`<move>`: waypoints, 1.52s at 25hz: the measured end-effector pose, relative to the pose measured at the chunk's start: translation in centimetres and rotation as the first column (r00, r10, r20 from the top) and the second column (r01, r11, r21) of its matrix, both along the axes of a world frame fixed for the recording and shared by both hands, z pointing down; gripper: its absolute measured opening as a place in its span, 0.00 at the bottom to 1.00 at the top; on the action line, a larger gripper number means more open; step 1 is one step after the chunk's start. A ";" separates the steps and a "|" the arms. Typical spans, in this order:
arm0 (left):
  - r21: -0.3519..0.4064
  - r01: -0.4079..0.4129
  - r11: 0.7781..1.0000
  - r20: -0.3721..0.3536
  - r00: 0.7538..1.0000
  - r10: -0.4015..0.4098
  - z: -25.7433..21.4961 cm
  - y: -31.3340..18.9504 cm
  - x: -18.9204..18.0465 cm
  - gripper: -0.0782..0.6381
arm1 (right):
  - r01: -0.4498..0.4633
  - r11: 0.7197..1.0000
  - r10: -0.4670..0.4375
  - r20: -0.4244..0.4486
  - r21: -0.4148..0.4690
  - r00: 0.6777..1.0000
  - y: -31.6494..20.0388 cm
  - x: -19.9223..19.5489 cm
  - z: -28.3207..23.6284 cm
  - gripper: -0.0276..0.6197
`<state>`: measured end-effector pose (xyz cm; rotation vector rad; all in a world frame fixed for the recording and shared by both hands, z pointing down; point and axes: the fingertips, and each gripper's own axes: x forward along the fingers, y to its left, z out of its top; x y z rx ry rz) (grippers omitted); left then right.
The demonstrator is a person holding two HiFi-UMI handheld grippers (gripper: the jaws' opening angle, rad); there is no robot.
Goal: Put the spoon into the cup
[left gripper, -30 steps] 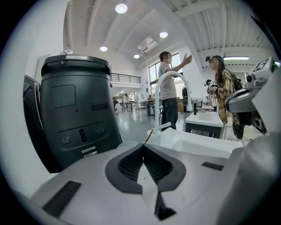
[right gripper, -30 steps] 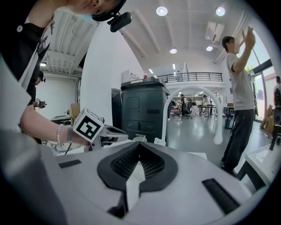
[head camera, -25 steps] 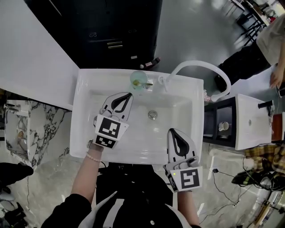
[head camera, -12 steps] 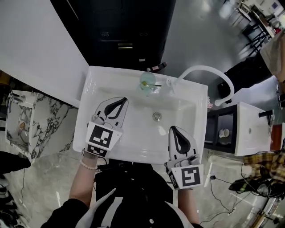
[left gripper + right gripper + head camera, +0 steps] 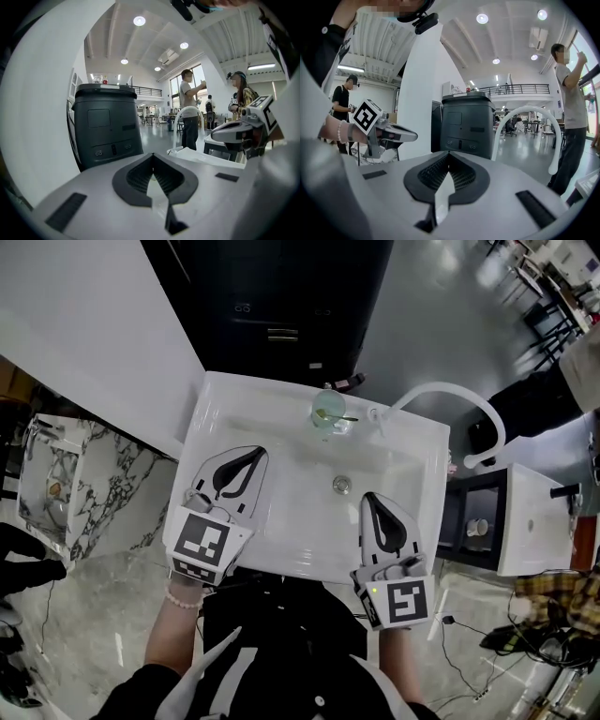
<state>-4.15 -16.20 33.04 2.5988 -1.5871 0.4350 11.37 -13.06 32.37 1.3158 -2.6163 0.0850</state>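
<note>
White sink (image 5: pixel 267 397) fills the middle of the head view, with a glossy grey floor around it and a dark cabinet (image 5: pixel 281 296) behind its rear edge. White wall (image 5: pixel 84 334) runs along upper left.

- Drain (image 5: pixel 342 485) sits in the basin floor, roughly centred.
- White arched faucet (image 5: pixel 441 386) rises from the rear ledge at right and curves out past the sink's right side.
- Cup (image 5: pixel 329 412): small, translucent, pale green, upright on the rear ledge just left of the faucet base.
- Spoon (image 5: pixel 347 418): thin and yellowish. It appears to be in the cup, with its handle crossing the rim and pointing right toward the faucet base. Too small to make out the bowl.

Left gripper (image 5: pixel 262 453): held over the left part of the basin, pointing toward the rear ledge, well short of the cup. In its own view the dark ribbed fingers (image 5: pixel 136 177) meet at the tips with nothing between them.

Right gripper (image 5: pixel 369 497): over the right front part of the basin, near the drain and apart from the cup. Its fingers (image 5: pixel 427 176) are also closed tip to tip, empty.

Neither gripper touches the cup or the spoon. The marker cubes of both grippers sit near the sink's front edge.

Person (image 5: pixel 569 93) stands beyond the faucet in the right gripper view.
</note>
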 end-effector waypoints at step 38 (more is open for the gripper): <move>-0.014 -0.007 1.000 -0.025 1.000 0.006 -0.5 2.6 -1.6 0.11 | 0.028 1.000 -0.027 -0.035 0.002 0.999 -0.2 -3.3 0.0 0.04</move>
